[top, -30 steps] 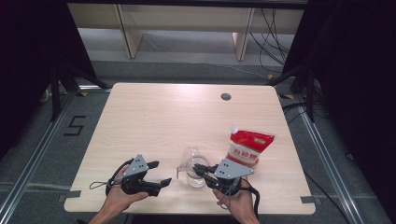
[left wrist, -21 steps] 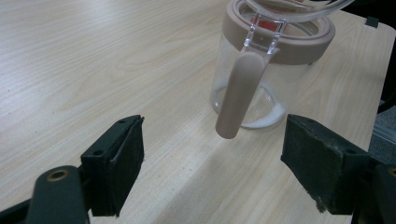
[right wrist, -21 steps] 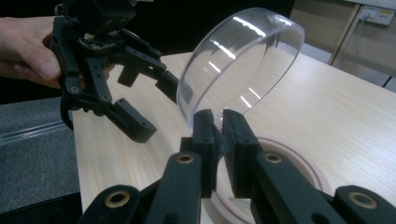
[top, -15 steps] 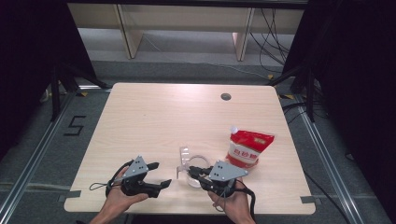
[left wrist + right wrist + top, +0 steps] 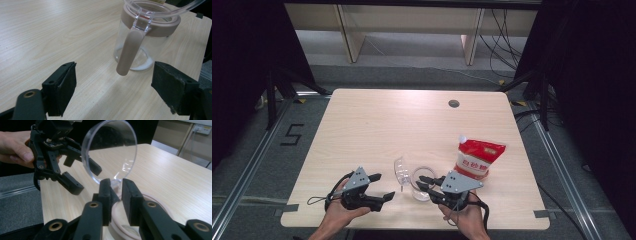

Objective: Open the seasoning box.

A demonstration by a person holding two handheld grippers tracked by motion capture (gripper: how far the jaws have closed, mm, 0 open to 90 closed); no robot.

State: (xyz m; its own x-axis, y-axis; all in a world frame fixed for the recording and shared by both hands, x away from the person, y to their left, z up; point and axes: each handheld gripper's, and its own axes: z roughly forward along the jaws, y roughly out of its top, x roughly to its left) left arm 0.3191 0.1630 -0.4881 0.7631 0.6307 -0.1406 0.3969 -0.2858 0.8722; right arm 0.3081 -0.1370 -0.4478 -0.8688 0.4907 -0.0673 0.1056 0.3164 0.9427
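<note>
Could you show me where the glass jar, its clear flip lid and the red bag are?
glass jar (image 5: pixel 130 50), left gripper view, on its handle.
clear flip lid (image 5: pixel 110 150), right gripper view, middle of the raised disc.
red bag (image 5: pixel 476 161), high view, on its printed front.

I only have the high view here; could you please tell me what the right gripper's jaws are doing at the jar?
Observer: The right gripper has just been opening its jaws, and the hinge tab of the clear lid sits between them.
Operator: Is the lid up?
Observer: Yes, it stands tilted open above the pinkish rim.
Operator: And the left gripper?
Observer: The left gripper is open, and the handle hangs ahead of its jaws, untouched.
</note>
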